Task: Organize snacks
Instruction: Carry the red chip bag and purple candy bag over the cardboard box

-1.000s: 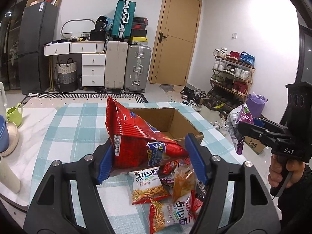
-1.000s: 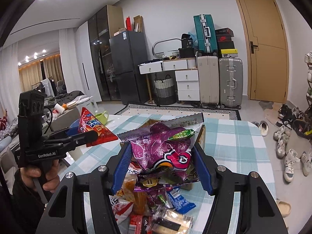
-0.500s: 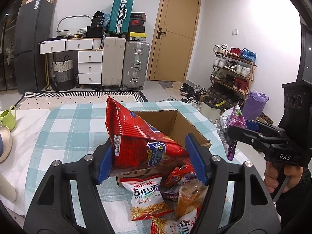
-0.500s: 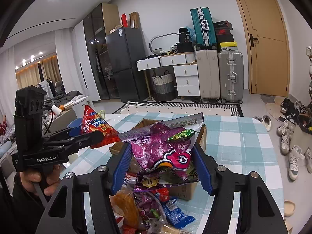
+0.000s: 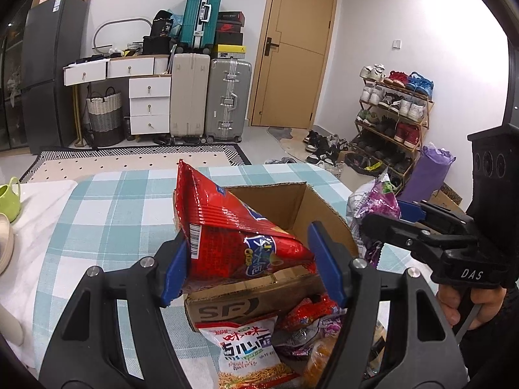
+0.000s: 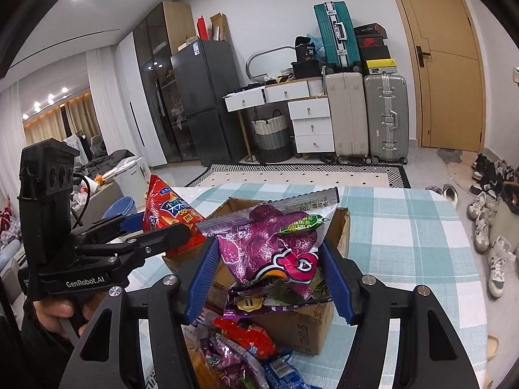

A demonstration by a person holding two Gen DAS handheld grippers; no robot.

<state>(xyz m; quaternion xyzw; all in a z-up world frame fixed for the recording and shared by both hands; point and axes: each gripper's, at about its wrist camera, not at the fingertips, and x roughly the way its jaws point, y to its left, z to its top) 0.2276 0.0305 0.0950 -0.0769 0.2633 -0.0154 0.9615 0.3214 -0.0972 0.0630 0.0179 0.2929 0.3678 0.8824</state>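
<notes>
I am gripping a red chip bag [image 5: 233, 236] in my left gripper [image 5: 249, 262], both blue pads pressing its sides, and it is hanging over the near edge of the open cardboard box [image 5: 292, 201] on the checked tablecloth [image 5: 107, 214]. My right gripper [image 6: 269, 275] is clamping a purple snack bag [image 6: 272, 246] between its pads, holding it above the same box [image 6: 301, 327], with its silver sealed top edge tilting up toward the right. In the left wrist view the right gripper [image 5: 382, 223] is showing beside the box with the purple bag [image 5: 376, 207] poking out past it. A heap of loose snack packets [image 6: 240, 350] is lying on the cloth just in front of the box, a noodle-snack packet [image 5: 246, 353] touching the box's near wall.
</notes>
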